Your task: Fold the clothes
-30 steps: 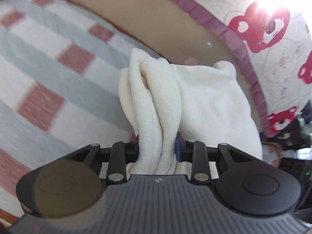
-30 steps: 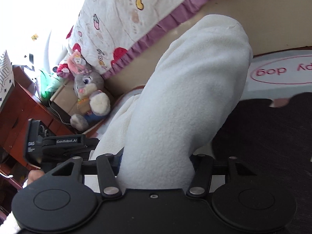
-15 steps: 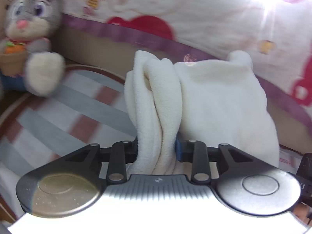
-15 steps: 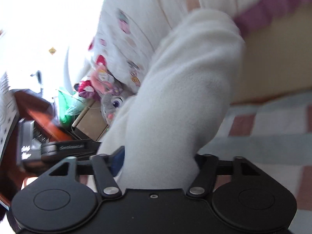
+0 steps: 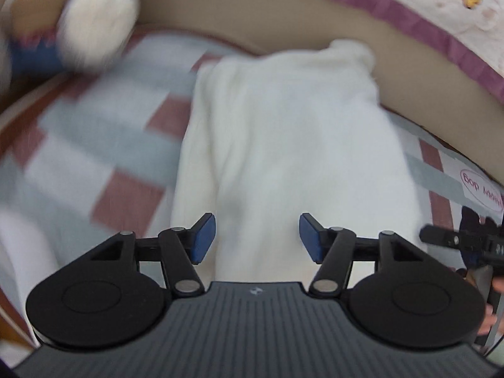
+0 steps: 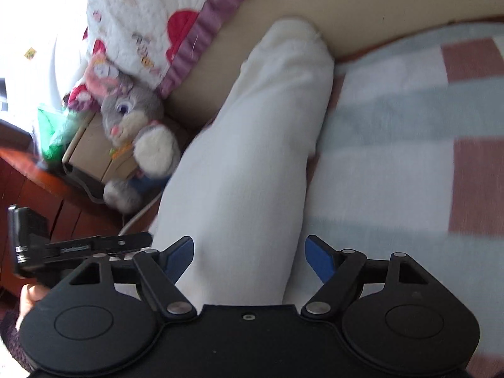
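A folded white fleece garment (image 5: 283, 145) lies on the grey, white and red checked blanket (image 5: 104, 145), its far end against the tan bed edge. My left gripper (image 5: 257, 236) hovers over its near end. Its jaws are opening, and the blue pads (image 5: 204, 236) stand clear of the fleece below them. In the right wrist view the garment (image 6: 252, 157) runs away from my right gripper (image 6: 249, 256). Those jaws are also opening, with the near end of the fleece between the pads (image 6: 318, 258) but not pinched. The left gripper's body (image 6: 78, 245) shows at the left edge.
A grey plush rabbit (image 6: 135, 126) sits at the bed's corner beside a cardboard box (image 6: 91, 157) and a green bag (image 6: 53, 132). A white quilt with a purple border (image 6: 195, 47) lies behind the tan edge (image 5: 283, 22). A wooden cabinet (image 6: 47, 198) stands below the rabbit.
Both grippers were shut on the bunched, hanging garment; now both have let go and spread their jaws. The garment has come down flat onto the blanket near the rabbit.
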A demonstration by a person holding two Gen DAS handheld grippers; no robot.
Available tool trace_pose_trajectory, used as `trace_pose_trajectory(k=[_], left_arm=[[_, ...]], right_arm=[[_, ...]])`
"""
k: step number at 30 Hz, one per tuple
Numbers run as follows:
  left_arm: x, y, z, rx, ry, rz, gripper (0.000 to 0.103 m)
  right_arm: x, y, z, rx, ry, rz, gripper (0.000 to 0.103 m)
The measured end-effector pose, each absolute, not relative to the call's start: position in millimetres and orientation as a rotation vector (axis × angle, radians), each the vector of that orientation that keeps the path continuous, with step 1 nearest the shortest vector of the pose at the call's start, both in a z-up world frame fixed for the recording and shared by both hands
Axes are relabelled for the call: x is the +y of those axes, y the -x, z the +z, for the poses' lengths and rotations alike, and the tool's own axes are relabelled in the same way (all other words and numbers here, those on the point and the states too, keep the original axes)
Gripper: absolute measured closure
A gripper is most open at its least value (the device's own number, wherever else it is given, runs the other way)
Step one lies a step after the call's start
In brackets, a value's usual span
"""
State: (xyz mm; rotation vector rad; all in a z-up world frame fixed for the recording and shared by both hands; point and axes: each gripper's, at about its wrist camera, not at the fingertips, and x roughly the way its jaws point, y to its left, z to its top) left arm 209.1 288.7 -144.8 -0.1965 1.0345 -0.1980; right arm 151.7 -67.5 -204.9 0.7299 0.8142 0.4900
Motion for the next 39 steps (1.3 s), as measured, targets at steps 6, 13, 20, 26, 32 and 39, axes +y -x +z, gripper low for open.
trace_pose_trajectory(k=[6, 13, 20, 26, 32, 39], left_arm=[[321.7, -180.4, -144.5, 1.076, 0.493, -0.188, 0.038], [330.8, -175.3, -169.2, 1.094, 0.764, -0.141, 0.032], [313.7, -181.6, -172.7, 1.053, 0.727, -0.099, 0.022], [290.6, -190.2, -168.6, 0.999, 0.544, -0.081, 0.024], [262.8, -177.8, -129.1, 0.847, 0.015, -0.092, 0.066], [238.5, -172.0, -130.6, 0.827, -0.238, -0.033, 0.066]], right_arm=[[-48.5, -151.7, -218.0, 0.83, -0.751, 0.481, 0.019], [-46.4, -154.8, -218.0, 0.839, -0.779, 0.453, 0.018], [-44.3, -156.8, -222.2, 0.845, -0.804, 0.454, 0.018], [-34.4, -158.6, -226.9, 0.797, -0.808, 0.461, 0.018], [-21.8, -158.8, -193.9, 0.843, -0.872, 0.47, 0.051], [7.3, -149.6, -180.9, 0.882, -0.587, 0.467, 0.053]])
